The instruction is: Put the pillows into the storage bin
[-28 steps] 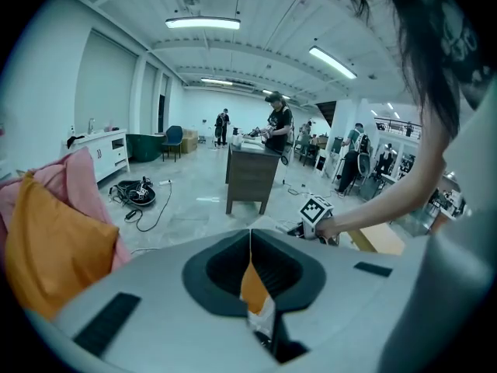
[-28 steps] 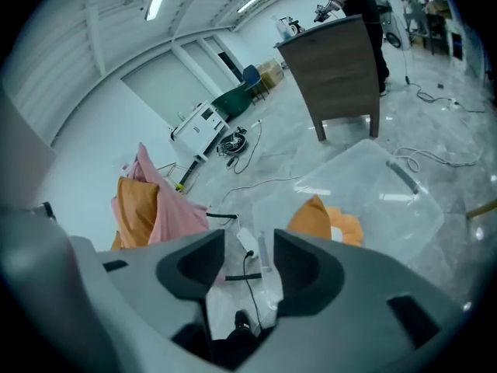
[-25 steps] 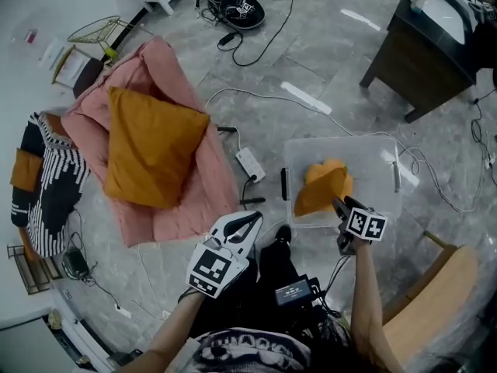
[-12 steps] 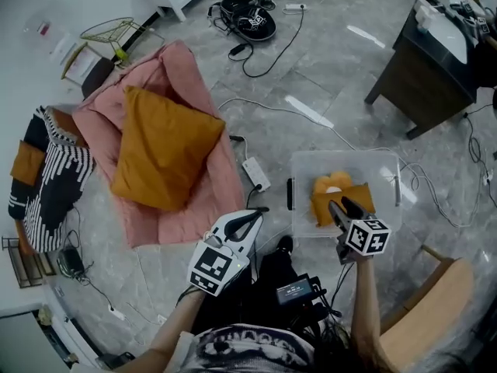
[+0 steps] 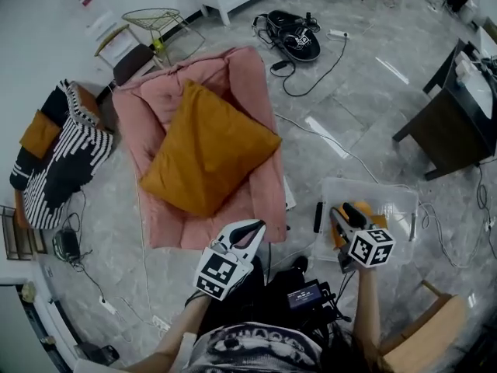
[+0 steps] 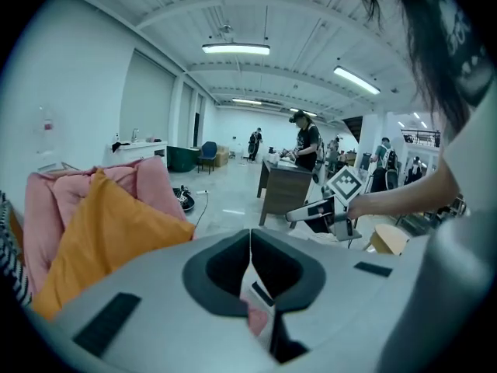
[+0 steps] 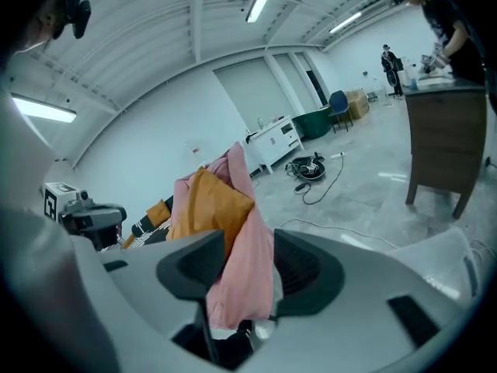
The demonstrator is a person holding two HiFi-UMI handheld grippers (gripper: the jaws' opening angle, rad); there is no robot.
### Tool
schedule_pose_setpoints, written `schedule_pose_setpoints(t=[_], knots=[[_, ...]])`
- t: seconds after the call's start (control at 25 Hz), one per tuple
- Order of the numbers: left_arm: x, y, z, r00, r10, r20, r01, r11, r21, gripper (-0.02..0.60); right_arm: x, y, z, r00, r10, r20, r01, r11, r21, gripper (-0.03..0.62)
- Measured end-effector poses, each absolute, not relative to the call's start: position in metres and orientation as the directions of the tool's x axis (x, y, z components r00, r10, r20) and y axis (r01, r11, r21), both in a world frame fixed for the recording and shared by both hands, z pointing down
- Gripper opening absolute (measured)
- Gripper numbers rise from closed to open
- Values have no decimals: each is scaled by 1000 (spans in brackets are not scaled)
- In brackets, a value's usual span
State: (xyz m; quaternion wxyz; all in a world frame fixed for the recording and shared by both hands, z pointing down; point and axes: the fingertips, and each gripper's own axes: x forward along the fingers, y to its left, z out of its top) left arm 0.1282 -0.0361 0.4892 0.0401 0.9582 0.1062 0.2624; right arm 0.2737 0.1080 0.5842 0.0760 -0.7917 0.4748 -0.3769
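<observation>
A large orange pillow [image 5: 206, 150] leans on a pink padded seat [image 5: 256, 92] at the upper left; the same pillow [image 6: 101, 231] also shows in the left gripper view. A second orange pillow [image 5: 336, 235] lies in the clear storage bin [image 5: 404, 200] at the right, mostly hidden by my right gripper [image 5: 343, 210]. That gripper hovers over the bin with its jaws apart and nothing between them; the right gripper [image 7: 248, 239] looks toward the pink seat. My left gripper [image 5: 260, 225] is shut and empty, just below the seat's front edge.
A black-and-white striped seat [image 5: 58, 162] stands at the far left. A dark desk [image 5: 454, 123] is at the right and a wooden chair [image 5: 423, 340] at the bottom right. Cables, a black bag [image 5: 293, 41] and a wire basket [image 5: 159, 22] lie beyond the pink seat.
The pillow in the bin has settled flat. My right gripper has risen off it. Both grippers and the view have swung toward the pink seat, which now looks closer.
</observation>
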Motion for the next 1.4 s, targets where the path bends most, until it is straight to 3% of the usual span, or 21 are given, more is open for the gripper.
schedule_pose_setpoints(t=[0.48, 0.84, 1.28, 1.4], knots=[[94, -252, 493, 866, 147, 478, 106, -988, 113, 14, 250, -117, 555, 223, -833, 506, -752, -477, -455, 201], [62, -333, 503, 874, 70, 481, 4, -991, 136, 14, 266, -254, 537, 143, -852, 503, -857, -361, -368, 201], [25, -371, 513, 868, -3, 496, -104, -979, 177, 14, 309, -399, 537, 48, -838, 544, -951, -205, -233, 312], [16, -375, 515, 865, -15, 502, -124, -975, 185, 14, 321, -430, 539, 41, -836, 547, -957, -190, -219, 374]])
